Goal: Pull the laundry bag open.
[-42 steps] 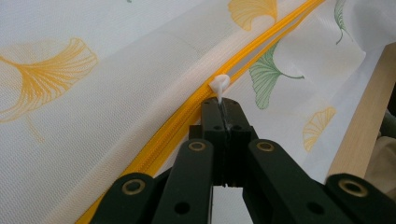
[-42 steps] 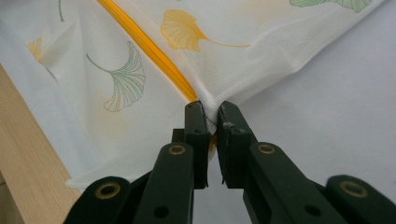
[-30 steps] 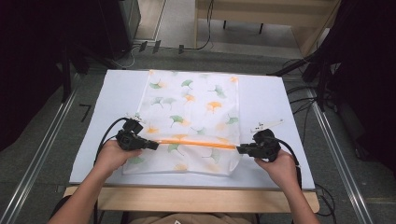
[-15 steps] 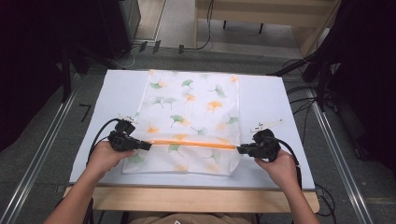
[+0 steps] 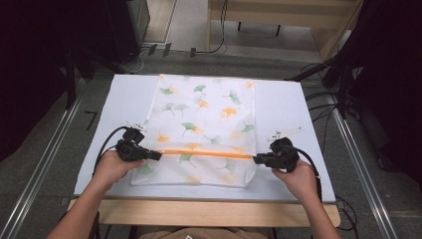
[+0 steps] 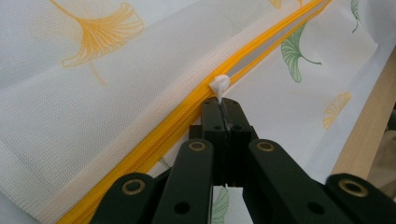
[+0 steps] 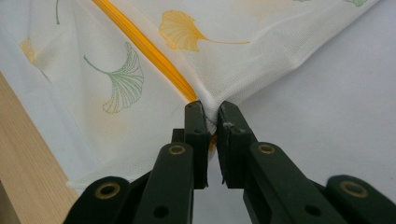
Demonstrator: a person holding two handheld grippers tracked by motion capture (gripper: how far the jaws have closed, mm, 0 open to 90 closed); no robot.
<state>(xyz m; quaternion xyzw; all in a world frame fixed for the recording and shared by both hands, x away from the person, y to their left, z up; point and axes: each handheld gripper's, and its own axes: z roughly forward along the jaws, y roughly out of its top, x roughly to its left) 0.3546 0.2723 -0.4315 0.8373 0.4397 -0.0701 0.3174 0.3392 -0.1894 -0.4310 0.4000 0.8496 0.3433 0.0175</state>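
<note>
Two claws work the same mesh laundry bag [image 5: 204,129], one at each end of its orange zipper [image 5: 206,153]. In the left gripper view, the left claw [image 6: 223,105] has its jaws pressed together on the small white zipper pull [image 6: 219,85], which sticks out just beyond the tips; ahead of the pull the two zipper tapes stand a little apart, while beside the jaws they run joined. In the high view that left claw [image 5: 158,155] sits at the bag's left edge, held in the person's left hand [image 5: 113,168], with its black cable looping back over the counter [image 5: 293,107]. In the right gripper view, the right claw [image 7: 211,112] pinches a gathered fold of the white mesh right where the zipper ends, the fabric bunching and pulling taut away from the tips. In the high view this right claw [image 5: 256,159] is at the bag's right edge, gripped by the right hand [image 5: 297,178]. Between the two claws the zipper runs in a straight line across the near part of the bag. The bag, white with green and orange ginkgo leaves, lies flat in the middle of the pale counter, its near edge close to the wooden front strip [image 5: 209,211].
</note>
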